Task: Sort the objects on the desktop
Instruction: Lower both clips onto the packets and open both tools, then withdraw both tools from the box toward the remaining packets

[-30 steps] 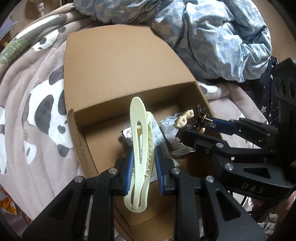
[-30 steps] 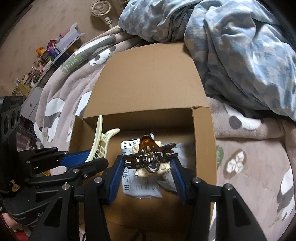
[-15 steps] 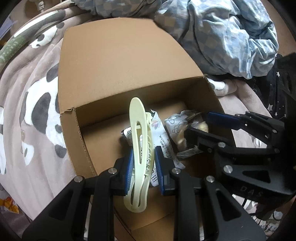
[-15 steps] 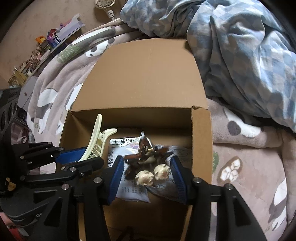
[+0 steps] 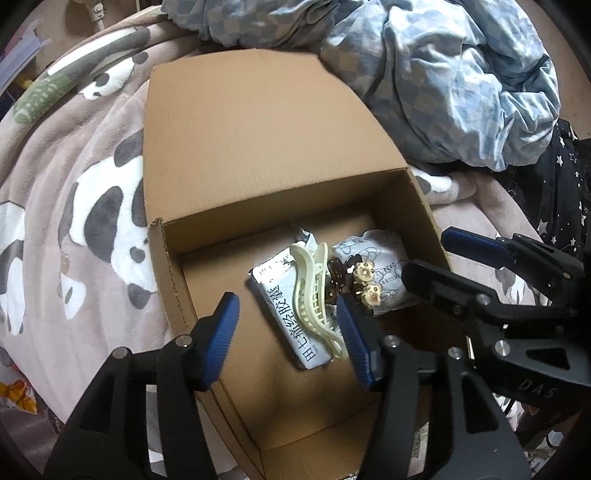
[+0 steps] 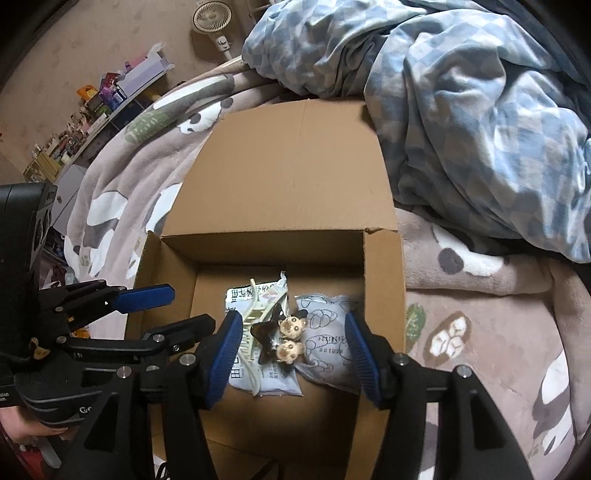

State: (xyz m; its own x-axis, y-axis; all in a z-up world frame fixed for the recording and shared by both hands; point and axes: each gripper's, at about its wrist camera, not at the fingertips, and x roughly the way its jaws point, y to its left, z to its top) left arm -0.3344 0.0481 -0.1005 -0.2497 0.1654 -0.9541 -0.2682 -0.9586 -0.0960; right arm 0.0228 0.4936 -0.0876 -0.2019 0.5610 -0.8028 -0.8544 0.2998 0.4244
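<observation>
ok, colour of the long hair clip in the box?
Cream. The long hair clip lies on a white packet; clearest in the left wrist view.

Home bedroom, panda-print blanket [image 6: 155, 192], rumpled checked duvet [image 6: 461, 110], small fan [image 6: 210, 16]

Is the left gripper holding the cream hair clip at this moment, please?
No, the left gripper stands open and empty, and the cream hair clip lies on a packet inside the cardboard box.

The light is soft and a bit dim. The inside of the box [image 5: 229, 332] looks dark with shadow near the bottom. Both pictures bend round at the edges, with black corners. Things close up look blurry.
</observation>
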